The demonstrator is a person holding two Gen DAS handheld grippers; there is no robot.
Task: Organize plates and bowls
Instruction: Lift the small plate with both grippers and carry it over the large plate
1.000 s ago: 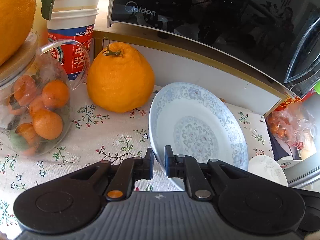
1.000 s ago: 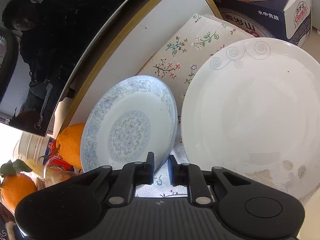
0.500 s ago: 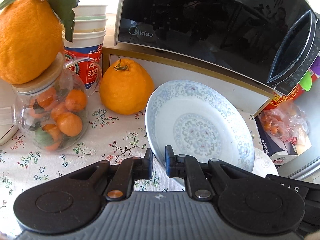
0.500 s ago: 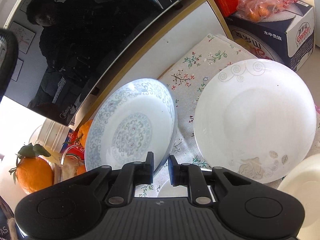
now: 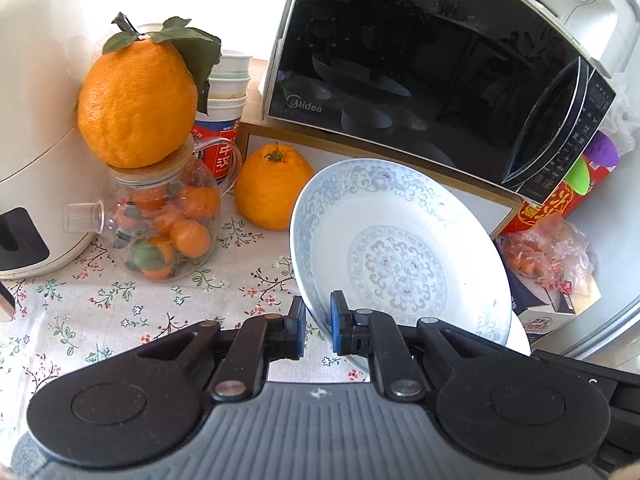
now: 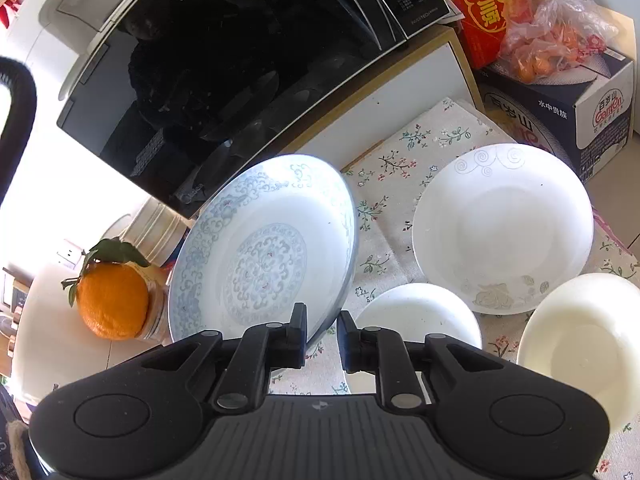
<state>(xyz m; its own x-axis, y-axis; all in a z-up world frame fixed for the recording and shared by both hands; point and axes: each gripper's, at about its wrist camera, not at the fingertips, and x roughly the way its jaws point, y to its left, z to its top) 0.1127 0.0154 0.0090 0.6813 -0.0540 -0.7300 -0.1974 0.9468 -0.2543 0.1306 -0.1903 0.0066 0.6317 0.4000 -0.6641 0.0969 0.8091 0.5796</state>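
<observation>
Patterned plate (image 5: pixel 400 256) held clear of the tablecloth (image 5: pixel 120 312), tilted, before the microwave (image 5: pixel 420 60). Left gripper (image 5: pixel 318 330) and right gripper (image 6: pixel 322 334) each clenched on its near rim. Advised: level both grips together, lower squarely onto white plate (image 6: pixel 504 228), avoiding small bowl (image 6: pixel 416 316).

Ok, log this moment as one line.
left gripper: shut on patterned plate | right gripper: shut on patterned plate | plate: tilted, off tablecloth

Plate (image 5: pixel 396 264) white, blue floral scrollwork; tablecloth (image 5: pixel 120 308) floral.
</observation>
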